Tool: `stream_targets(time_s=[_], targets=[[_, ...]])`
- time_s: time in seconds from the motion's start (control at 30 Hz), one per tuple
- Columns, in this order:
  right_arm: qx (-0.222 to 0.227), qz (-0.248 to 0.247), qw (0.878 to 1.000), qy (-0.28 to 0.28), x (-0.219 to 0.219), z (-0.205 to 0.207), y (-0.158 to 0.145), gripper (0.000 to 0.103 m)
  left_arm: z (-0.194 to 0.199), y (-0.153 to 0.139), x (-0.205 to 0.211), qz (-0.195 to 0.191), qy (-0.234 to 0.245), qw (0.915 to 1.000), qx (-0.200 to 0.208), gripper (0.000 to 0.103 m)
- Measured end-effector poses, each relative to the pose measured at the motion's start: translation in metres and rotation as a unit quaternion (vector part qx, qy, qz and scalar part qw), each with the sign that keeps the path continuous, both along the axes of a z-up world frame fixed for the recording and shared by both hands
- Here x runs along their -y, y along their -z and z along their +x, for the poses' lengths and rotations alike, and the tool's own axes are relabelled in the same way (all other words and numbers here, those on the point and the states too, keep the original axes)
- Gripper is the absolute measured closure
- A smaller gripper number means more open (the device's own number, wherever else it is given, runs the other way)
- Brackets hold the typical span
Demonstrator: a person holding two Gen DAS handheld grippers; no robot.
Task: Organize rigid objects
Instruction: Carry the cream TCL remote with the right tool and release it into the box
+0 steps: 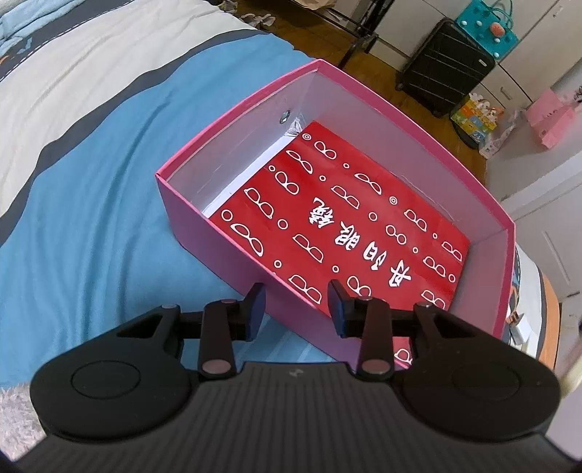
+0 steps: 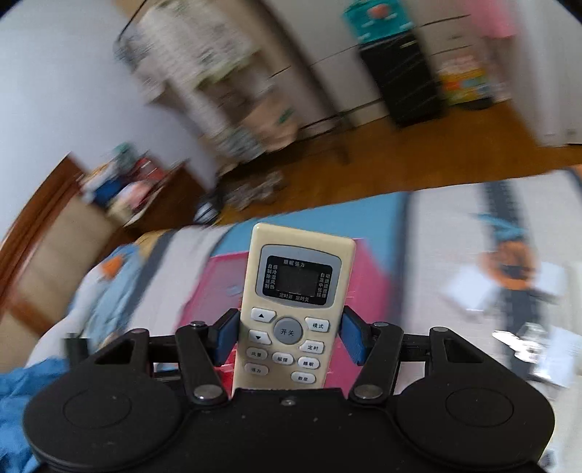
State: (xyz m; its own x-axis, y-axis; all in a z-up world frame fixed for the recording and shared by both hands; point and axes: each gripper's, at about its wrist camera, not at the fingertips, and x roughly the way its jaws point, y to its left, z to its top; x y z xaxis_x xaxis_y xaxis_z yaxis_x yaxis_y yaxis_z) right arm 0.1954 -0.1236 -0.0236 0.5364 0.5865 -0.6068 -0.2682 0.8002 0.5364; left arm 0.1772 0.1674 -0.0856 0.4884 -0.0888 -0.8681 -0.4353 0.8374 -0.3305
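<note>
A cream air-conditioner remote control [image 2: 296, 305] stands clamped between the blue pads [image 2: 227, 336] of the right gripper [image 2: 291, 336], its small display and white buttons facing the camera and its top end pointing away along the fingers. The pads press on the remote's two long edges at about the level of the round grey button. Behind it, heavily blurred, a pink box [image 2: 367, 287] sits on a bed spread with a blue, white and dark-striped cover [image 2: 349, 218]; the wooden floor [image 2: 400, 152] and furniture beyond are smeared too much to read in detail.

In the left wrist view, the left gripper [image 1: 296, 309] hovers at the near wall of the same open pink box [image 1: 189, 218], one finger outside the wall and the other over the inside. Its jaws stand as narrow as they go, with a gap between the dark pads [image 1: 254, 309], and they do not press on the cardboard (nothing is held). Flat on the bottom of the box lies a red packet [image 1: 345, 225] printed with white spectacles, circles and Chinese characters, covering most of the white-lined floor. The box rests on the blue part of the bed cover [image 1: 91, 218]. Beyond it stand a black suitcase [image 1: 443, 65] and a teal bag [image 1: 487, 29].
</note>
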Motion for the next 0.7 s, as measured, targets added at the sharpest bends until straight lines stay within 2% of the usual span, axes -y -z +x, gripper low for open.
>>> stream_targets(time_s=[0.13,0.27,0.37,0.53,0.7], targets=[[-0.024,-0.031,0.998,-0.045,-0.062,0.03,0.008,0.039,-0.001,0.002,-0.004,-0.009,0.012,0.9999,0.002,0.067],[-0.067,-0.057,0.995,-0.043,-0.105,0.072,0.032,0.039,-0.003,-0.002,-0.001,0.007,0.024,0.9997,0.008,0.067],[-0.116,-0.047,0.992,-0.035,-0.123,0.106,0.054,0.039,-0.004,-0.004,-0.002,0.008,0.031,0.9994,0.015,0.068],[-0.194,-0.023,0.98,-0.035,-0.149,0.127,0.092,0.039,-0.005,-0.003,-0.004,0.002,0.034,0.9993,0.017,0.068],[-0.212,-0.052,0.975,-0.03,-0.165,0.131,0.121,0.039,-0.006,-0.002,-0.005,-0.002,0.038,0.9991,0.019,0.067]])
